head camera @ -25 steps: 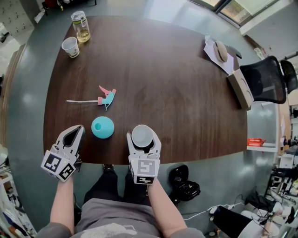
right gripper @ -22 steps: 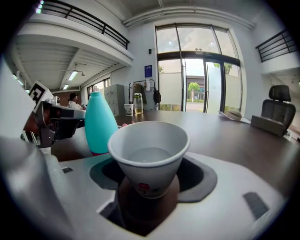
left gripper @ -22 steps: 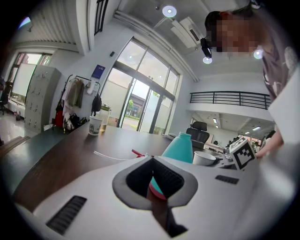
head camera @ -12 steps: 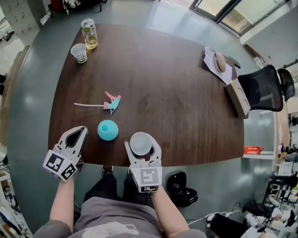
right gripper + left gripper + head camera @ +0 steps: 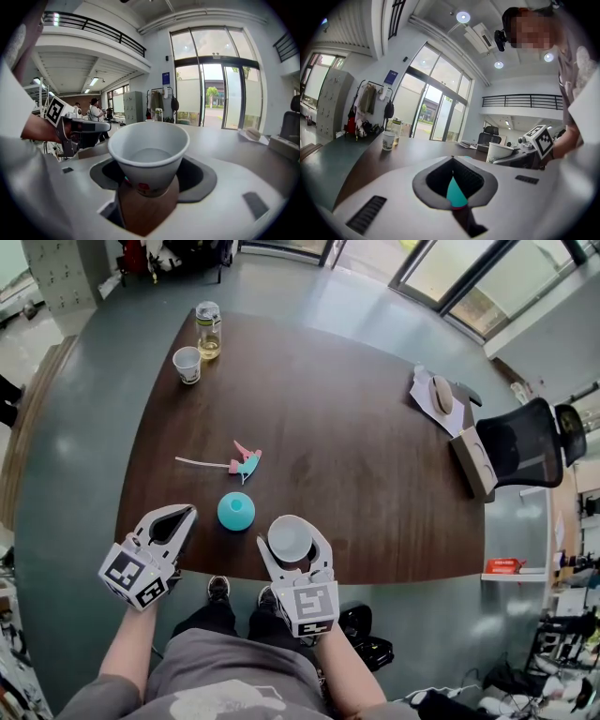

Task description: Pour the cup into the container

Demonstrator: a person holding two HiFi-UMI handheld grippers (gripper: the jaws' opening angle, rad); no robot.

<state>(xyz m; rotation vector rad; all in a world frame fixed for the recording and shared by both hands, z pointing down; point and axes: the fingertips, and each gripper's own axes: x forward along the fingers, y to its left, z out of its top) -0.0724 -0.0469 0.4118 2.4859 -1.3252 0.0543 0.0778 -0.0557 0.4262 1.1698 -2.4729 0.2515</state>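
The cup (image 5: 150, 154) is upright, white paper, rim up, with what looks like a shallow pool of clear liquid in the bottom. The right gripper (image 5: 292, 540) has it: jaws spread wide around the cup's lower wall, clamped on it, at the near edge of the table (image 5: 375, 474).

Now the target. The container (image 5: 236, 511), a round teal bottle body, stands on the table just beside the cup, to its left in the head view and a touch farther from the person. Its mouth seems to be a small opening at the top, so the aim will have to be tight. Cup and container stand close but apart, both with their long axes vertical. So the pour, as I judge it, means sliding the cup left and tipping its rim that way, over the teal top.

The left gripper (image 5: 187, 513) sits on the container's far side, jaws pressed fully together, nothing in them, teal showing through the gap behind its jaws. The container lies between the two grippers, with the right one nearer. The left would have to open to steady it.

Farther out, a pink-and-teal spray head (image 5: 246, 463) lies loose beyond the container, and a second paper cup (image 5: 187, 364) and a glass jar (image 5: 209, 329) stand well apart at the far corner.
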